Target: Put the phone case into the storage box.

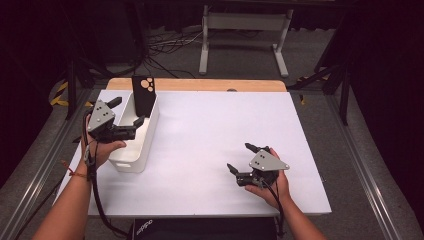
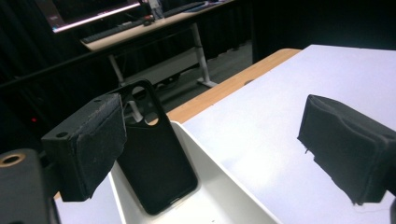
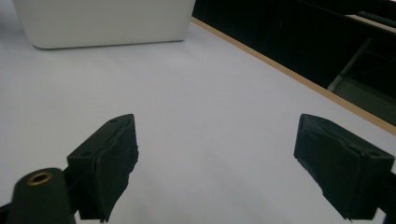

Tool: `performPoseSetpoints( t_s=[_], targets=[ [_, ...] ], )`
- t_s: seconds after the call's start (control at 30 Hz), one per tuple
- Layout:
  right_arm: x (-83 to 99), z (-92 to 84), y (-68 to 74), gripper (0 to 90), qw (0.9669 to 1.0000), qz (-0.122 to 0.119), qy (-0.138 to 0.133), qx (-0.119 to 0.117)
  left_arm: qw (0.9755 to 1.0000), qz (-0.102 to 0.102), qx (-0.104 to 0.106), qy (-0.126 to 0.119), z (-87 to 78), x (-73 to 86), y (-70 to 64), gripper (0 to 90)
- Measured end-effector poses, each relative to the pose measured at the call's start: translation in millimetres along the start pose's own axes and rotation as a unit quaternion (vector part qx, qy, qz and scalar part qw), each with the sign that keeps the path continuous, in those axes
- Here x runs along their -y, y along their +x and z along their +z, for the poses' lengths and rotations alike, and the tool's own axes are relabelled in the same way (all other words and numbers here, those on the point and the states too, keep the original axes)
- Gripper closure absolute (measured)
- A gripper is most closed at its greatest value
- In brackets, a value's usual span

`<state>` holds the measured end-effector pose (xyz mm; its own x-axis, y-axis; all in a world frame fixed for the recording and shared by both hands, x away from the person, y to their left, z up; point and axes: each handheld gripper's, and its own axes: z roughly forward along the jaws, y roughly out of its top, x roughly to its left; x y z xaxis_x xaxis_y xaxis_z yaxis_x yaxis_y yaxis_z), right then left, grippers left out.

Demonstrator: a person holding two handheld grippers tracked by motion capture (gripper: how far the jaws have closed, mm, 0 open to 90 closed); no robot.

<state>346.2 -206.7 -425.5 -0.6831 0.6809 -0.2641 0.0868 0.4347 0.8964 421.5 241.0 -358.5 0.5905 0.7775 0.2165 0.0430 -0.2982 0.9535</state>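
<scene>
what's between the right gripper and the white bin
Nothing: bare white table runs from the right gripper to the white bin, clear in the high view.

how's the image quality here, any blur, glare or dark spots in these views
High view: the white table is evenly lit with no harsh glare, the surroundings fall into deep shadow, and the image is slightly soft. Left gripper view: the black phone case in the white bin is fairly sharp, the near jaws softer. Right gripper view: the near jaws look soft and the table is flat grey-white.
</scene>
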Motion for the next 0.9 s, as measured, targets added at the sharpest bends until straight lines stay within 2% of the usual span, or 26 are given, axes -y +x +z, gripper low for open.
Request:
performPoseSetpoints(
  t_s=[0.27,0.33,0.5,0.73,0.9],
  targets=[
    [-0.2,-0.3,-0.4,14.0,1.0,0.002,-0.001,0.001,0.9999,0.011,0.008,-0.006,-6.4,-3.0,-7.9,8.2],
    [-0.1,-0.1,-0.3,14.1,1.0,0.003,-0.002,0.0,0.9997,0.016,0.01,-0.014,-9.0,-3.9,-10.9,8.2],
    [-0.3,0.5,0.1,14.0,1.0,0.001,-0.001,-0.001,0.9991,0.019,0.028,-0.025,-16.0,-6.0,-18.8,7.3],
    [-1.1,-1.4,-0.4,14.1,1.0,0.0,-0.002,0.003,0.9985,0.024,0.039,-0.03,-23.0,-7.6,-25.8,5.4],
    [-2.1,-3.7,-0.7,14.1,1.0,-0.003,-0.005,0.006,0.9975,0.023,0.054,-0.039,-29.2,-6.1,-33.5,5.0]
  ],
)
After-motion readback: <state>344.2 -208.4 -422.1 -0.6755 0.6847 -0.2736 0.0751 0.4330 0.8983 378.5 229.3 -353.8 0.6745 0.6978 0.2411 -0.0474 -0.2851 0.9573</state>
